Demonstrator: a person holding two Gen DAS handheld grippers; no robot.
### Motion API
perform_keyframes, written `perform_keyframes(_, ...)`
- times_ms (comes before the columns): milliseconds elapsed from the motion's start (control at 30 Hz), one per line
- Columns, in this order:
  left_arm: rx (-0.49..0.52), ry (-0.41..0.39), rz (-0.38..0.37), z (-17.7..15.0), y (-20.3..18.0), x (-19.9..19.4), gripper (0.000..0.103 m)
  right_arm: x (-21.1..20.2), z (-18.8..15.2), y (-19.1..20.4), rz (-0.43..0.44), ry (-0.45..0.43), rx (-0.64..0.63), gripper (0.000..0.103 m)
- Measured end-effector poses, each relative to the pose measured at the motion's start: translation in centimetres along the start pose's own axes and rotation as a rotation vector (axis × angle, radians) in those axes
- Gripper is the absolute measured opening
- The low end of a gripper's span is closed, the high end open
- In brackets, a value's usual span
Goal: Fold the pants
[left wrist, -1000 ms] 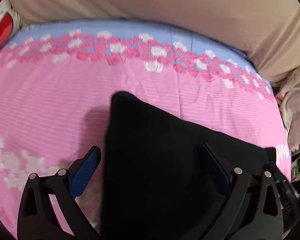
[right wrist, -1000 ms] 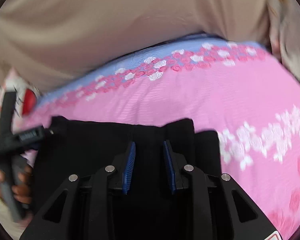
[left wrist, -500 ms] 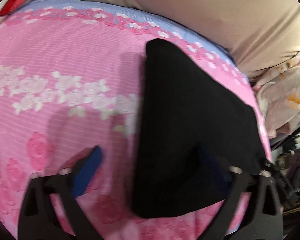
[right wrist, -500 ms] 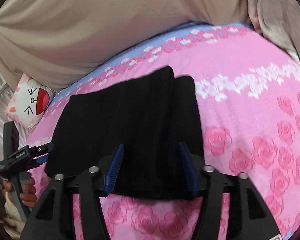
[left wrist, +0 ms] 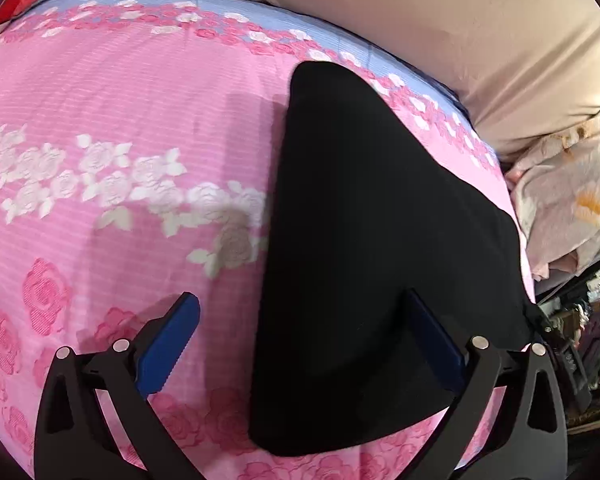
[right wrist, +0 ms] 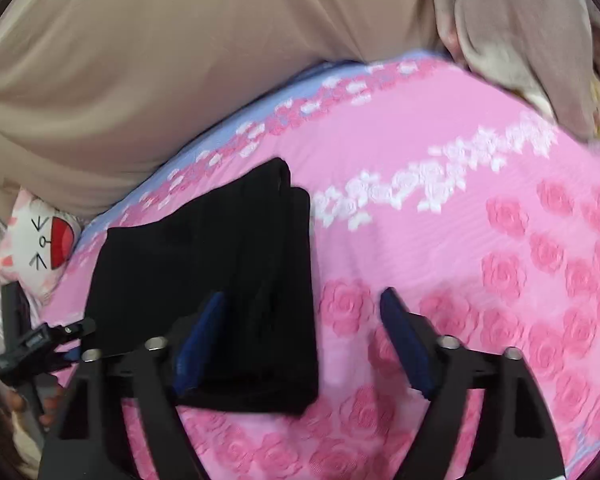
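Note:
The black pants (left wrist: 364, 248) lie folded into a compact block on the pink rose-print bedsheet (left wrist: 100, 128). They also show in the right wrist view (right wrist: 220, 264), where stacked layers show along their right edge. My left gripper (left wrist: 304, 344) is open and empty, held above the near left edge of the pants. My right gripper (right wrist: 300, 332) is open and empty, above the near right corner of the pants. The left gripper also shows in the right wrist view (right wrist: 44, 344) at the far left, held by a hand.
A beige padded headboard (left wrist: 440, 20) runs along the far side of the bed. A cartoon cat pillow (right wrist: 40, 248) lies at one far corner. A pale floral blanket (left wrist: 568, 200) is bunched at the other side. The bed's edge and room clutter (left wrist: 580, 340) lie beyond the pants.
Both grippers have pulled back and up from the pants. The right gripper's jaws, narrow over the pants a second ago, have spread wide. The pants lie still.

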State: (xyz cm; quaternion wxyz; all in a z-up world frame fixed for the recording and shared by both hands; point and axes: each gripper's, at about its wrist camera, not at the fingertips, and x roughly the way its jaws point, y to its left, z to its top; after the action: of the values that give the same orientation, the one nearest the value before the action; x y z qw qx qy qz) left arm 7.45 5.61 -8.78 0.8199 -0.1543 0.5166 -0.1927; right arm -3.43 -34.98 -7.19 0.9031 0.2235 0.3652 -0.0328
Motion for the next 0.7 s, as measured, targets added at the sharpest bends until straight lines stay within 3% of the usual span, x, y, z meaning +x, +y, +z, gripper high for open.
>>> perform_keyframes(33,0.018,-0.013,-0.012,0.2,-0.3,0.3,0.09,1.2,0.0,-0.1,0.043,0.038,0.0,0.074)
perform_keyframes(67,0.042,-0.029,-0.033,0.4,-0.7,0.5,0.074,2.3,-0.1,-0.2,0.104,0.068,0.02,0.052)
perform_keyframes(100,0.066,-0.021,-0.087,0.6,-1.2,0.9,0.053,3.9,-0.3,-0.4,0.202,0.102,0.063,0.052)
perform_keyframes(167,0.055,-0.016,-0.106,1.8,-1.4,0.5,0.04,4.9,0.0,0.3,0.205,0.079,0.061,0.037)
perform_keyframes(267,0.108,-0.094,-0.139,3.7,-1.8,-3.1,0.022,2.9,2.1,2.9,0.254,0.013,0.014,0.033)
perform_keyframes(400,0.139,-0.164,-0.1,4.5,-0.8,-8.0,0.022,-0.6,3.5,7.3,0.286,-0.052,-0.113,0.034)
perform_keyframes(467,0.106,-0.163,-0.036,3.9,1.2,-8.0,0.033,0.9,2.2,7.8,0.271,-0.019,-0.114,0.045)
perform_keyframes(500,0.092,-0.158,0.011,3.3,2.3,-7.4,0.038,2.1,1.6,7.6,0.255,0.01,-0.114,0.047)
perform_keyframes(533,0.078,-0.142,0.109,2.6,3.6,-6.2,0.037,3.9,0.3,7.1,0.207,0.051,-0.113,0.054)
perform_keyframes(567,0.067,-0.121,0.194,1.9,4.7,-5.4,0.036,4.9,-0.8,6.3,0.141,0.089,-0.1,0.054)
perform_keyframes(600,0.053,-0.111,0.234,1.2,5.9,-5.3,0.036,5.2,-1.4,5.4,0.136,0.092,-0.073,0.054)
perform_keyframes(633,0.031,-0.114,0.22,1.0,6.6,-5.9,0.036,4.1,-1.4,4.4,0.168,0.062,-0.02,0.052)
perform_keyframes(700,-0.001,-0.15,0.172,1.3,7.0,-7.9,0.036,1.6,-0.6,4.5,0.113,-0.017,-0.031,0.038)
